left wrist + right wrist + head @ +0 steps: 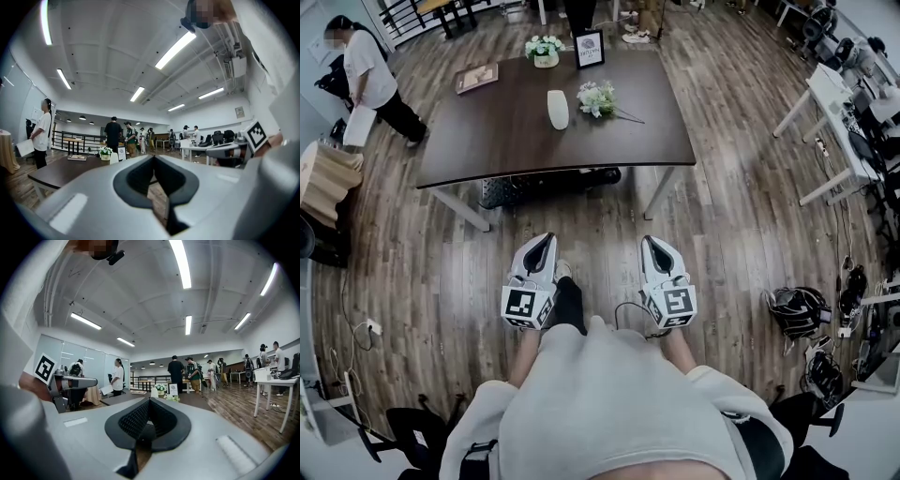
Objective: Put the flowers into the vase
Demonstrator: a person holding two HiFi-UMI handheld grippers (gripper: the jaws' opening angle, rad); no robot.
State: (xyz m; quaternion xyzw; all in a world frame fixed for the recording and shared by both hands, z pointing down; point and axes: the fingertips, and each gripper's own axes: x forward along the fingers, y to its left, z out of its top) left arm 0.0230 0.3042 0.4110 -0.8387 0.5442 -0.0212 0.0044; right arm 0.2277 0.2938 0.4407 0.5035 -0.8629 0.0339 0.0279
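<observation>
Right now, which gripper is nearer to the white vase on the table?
Left. The left gripper sits short of the table, almost directly in line with the white vase; the right gripper is as far back but off to the vase's right.

I see a dark brown rectangular wooden table [487,141] at upper centre, a plain white ceramic vase [558,109], a white-and-green flower bunch [597,98]; my pale grey left gripper [544,240] and right gripper [651,242] bear black-and-white square markers over streaky grey-brown plank floor [741,234]
</observation>
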